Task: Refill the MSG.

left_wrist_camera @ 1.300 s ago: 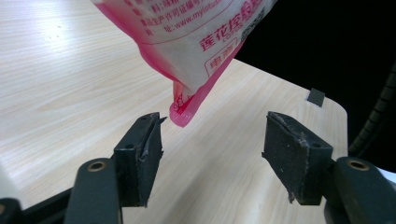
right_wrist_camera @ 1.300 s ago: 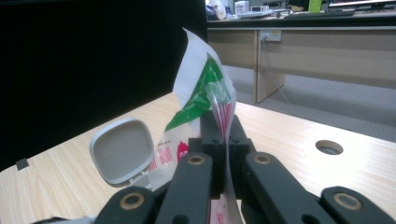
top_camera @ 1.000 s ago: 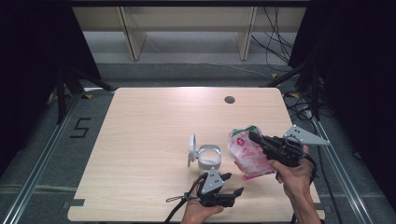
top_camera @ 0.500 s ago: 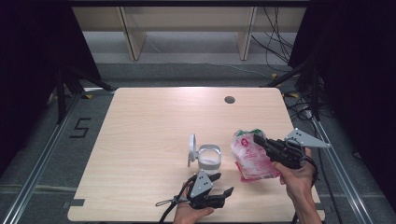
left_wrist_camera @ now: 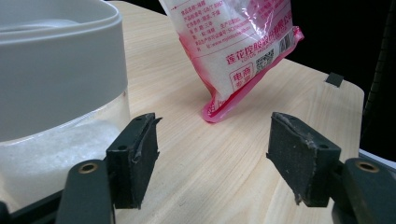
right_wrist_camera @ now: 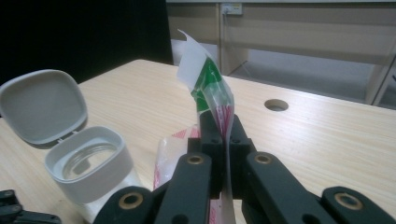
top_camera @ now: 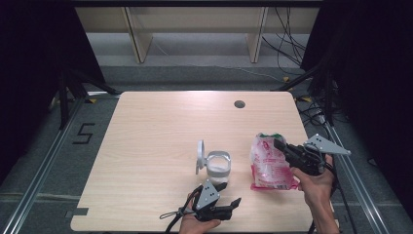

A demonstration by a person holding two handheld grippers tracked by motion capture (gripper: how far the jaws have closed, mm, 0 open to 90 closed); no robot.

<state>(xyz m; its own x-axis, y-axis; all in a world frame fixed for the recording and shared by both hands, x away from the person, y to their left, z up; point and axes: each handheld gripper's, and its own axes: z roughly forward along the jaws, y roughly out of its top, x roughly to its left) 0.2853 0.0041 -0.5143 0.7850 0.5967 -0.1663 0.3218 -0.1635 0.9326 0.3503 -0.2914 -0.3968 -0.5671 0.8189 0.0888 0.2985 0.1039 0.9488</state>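
Right gripper (top_camera: 278, 145) is held in the person's right hand (top_camera: 316, 183) at the right side of the table (top_camera: 146, 146), and its jaws are pinched on the upper edge of the bag (top_camera: 268, 163). In the right gripper view, the green-and-white top of the bag (right_wrist_camera: 208, 84) is seen rising between the closed jaws. The bag is kept roughly upright, with its pink bottom seam (left_wrist_camera: 219, 109) at or just above the tabletop; contact cannot be confirmed from the left gripper view. Just left of the bag stands the jar (top_camera: 218, 165), with its hinged lid (top_camera: 199, 156) swung open and white contents visible through the clear wall. Left gripper (top_camera: 236, 202) is held low at the near table edge, just in front of the jar. Its jaws have just been opening and are spread, with nothing between them; the jar wall (left_wrist_camera: 56, 79) is seen close beside one pad (left_wrist_camera: 137, 154).
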